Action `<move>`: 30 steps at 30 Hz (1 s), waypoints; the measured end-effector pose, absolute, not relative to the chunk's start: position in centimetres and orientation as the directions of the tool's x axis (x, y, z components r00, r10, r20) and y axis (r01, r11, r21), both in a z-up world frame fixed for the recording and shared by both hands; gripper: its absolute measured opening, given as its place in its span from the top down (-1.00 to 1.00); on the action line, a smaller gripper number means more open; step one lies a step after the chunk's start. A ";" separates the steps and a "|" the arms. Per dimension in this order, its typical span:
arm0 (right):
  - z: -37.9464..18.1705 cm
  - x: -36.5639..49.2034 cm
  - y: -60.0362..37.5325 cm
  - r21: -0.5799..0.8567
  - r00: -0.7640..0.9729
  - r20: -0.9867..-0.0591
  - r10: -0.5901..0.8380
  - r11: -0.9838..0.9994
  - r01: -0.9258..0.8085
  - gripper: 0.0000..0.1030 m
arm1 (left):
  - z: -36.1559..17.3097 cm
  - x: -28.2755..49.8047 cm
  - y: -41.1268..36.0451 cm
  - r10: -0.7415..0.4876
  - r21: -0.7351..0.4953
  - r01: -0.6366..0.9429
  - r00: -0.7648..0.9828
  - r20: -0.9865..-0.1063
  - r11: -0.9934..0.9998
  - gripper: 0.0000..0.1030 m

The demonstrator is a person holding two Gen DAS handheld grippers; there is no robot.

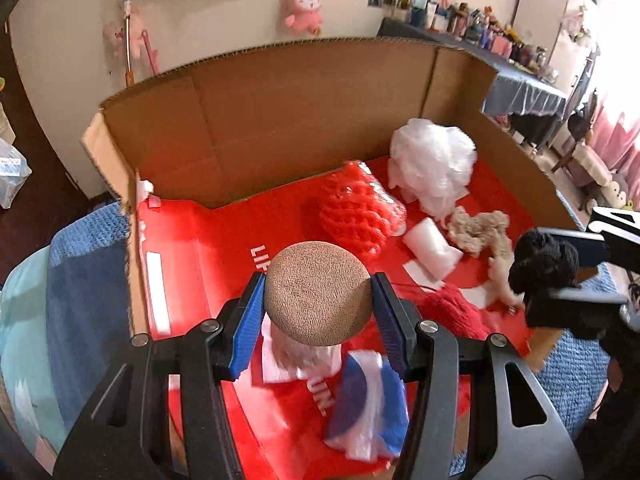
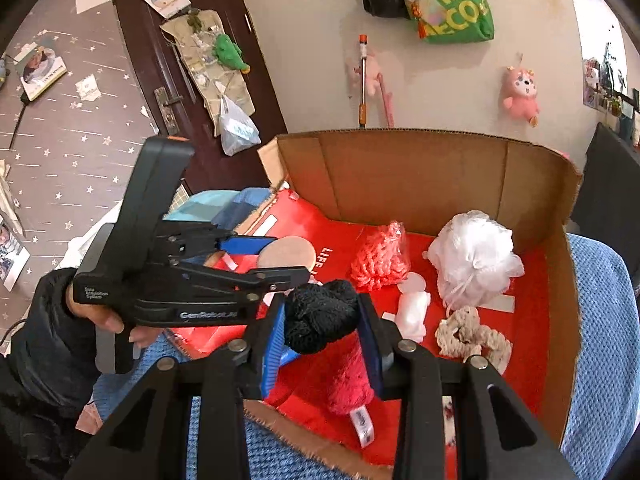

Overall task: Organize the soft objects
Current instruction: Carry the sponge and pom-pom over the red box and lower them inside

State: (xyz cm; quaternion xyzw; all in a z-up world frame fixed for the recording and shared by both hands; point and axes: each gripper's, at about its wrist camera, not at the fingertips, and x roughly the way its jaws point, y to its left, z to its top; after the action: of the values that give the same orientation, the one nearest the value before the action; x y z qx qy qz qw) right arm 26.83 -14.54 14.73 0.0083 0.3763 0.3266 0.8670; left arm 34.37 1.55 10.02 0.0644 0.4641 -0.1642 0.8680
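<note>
My left gripper [image 1: 318, 304] is shut on a round tan knitted pad [image 1: 318, 292] and holds it over the red floor of the open cardboard box [image 1: 280, 120]. It also shows in the right wrist view [image 2: 285, 258]. My right gripper [image 2: 322, 322] is shut on a black fuzzy soft object [image 2: 322, 316], held above a red plush roll [image 2: 348, 376] at the box's near edge. The black object also shows at the right of the left wrist view [image 1: 544, 264].
In the box lie a white mesh pouf [image 2: 474, 260], a coral knitted bundle [image 2: 380, 258], a small white pad [image 2: 412, 312], a beige yarn piece [image 2: 468, 334] and a blue-and-white cloth [image 1: 368, 404]. The box sits on a blue blanket [image 2: 600, 340]. Pink plush toys hang on the wall.
</note>
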 end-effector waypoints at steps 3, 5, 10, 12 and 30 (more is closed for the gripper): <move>14.0 28.2 -13.9 0.251 0.485 -0.676 0.555 0.792 -0.556 0.28 | 9.2 35.9 1.5 -0.194 -0.025 0.329 0.495 -0.847 0.944 0.02; 13.2 29.2 -13.3 0.247 0.462 -0.703 0.541 0.795 -0.555 0.28 | 8.7 36.6 1.6 -0.179 -0.020 0.316 0.484 -0.856 0.949 0.02; 11.4 31.3 -11.9 0.218 0.428 -0.757 0.495 0.807 -0.549 0.28 | 7.4 38.3 2.1 -0.156 -0.022 0.285 0.459 -0.874 0.958 0.02; 10.7 32.1 -11.5 0.201 0.420 -0.774 0.473 0.813 -0.546 0.28 | 7.0 38.6 2.3 -0.151 -0.025 0.274 0.450 -0.880 0.962 0.02; 8.3 34.9 -8.8 0.211 0.334 -0.827 0.453 0.799 -0.563 0.27 | 4.7 41.1 3.5 -0.121 -0.027 0.228 0.408 -0.905 0.973 0.00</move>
State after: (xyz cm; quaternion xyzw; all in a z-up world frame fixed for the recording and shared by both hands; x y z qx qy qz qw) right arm 34.95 -8.81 8.32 -0.0564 0.4858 0.3118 0.8146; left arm 41.11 3.50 4.67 0.0505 0.5338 -0.1042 0.8377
